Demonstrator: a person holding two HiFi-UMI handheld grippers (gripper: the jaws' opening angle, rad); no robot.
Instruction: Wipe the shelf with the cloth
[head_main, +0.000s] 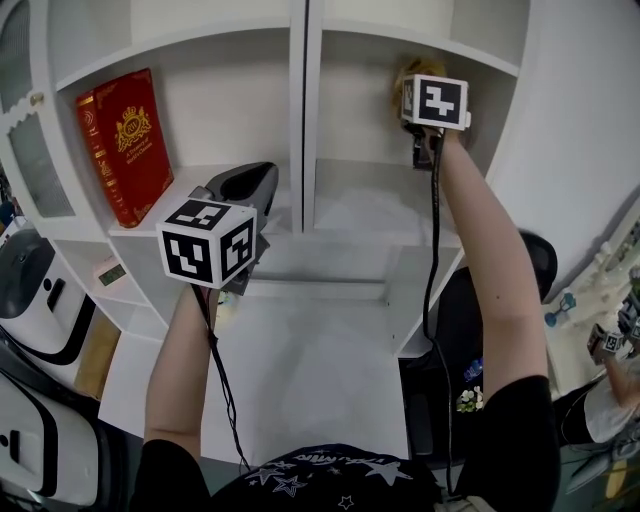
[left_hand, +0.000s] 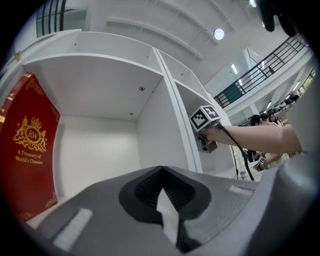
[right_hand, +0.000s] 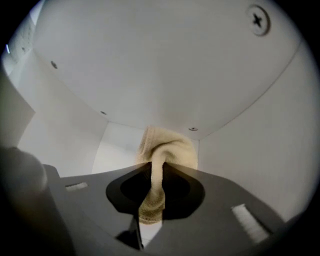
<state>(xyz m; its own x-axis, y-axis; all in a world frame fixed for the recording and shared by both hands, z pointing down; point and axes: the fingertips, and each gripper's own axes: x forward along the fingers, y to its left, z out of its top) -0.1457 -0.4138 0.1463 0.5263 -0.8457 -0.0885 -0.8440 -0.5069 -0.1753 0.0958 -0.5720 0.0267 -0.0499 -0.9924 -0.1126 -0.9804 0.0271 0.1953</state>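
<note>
Cloth (right_hand: 169, 148) pinched btwn right gripper (right_hand: 152, 169) jaws, bunched past tips; left gripper (left_hand: 161, 173) jaws together, empty.

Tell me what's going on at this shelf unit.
A person is wiping a white shelf unit with a gripper in each hand. The right gripper has its jaws shut on a beige cloth, pushed up into the back top corner of the right compartment. The left gripper, jaws together and empty, hangs before the left compartment, where a red book stands.
</note>
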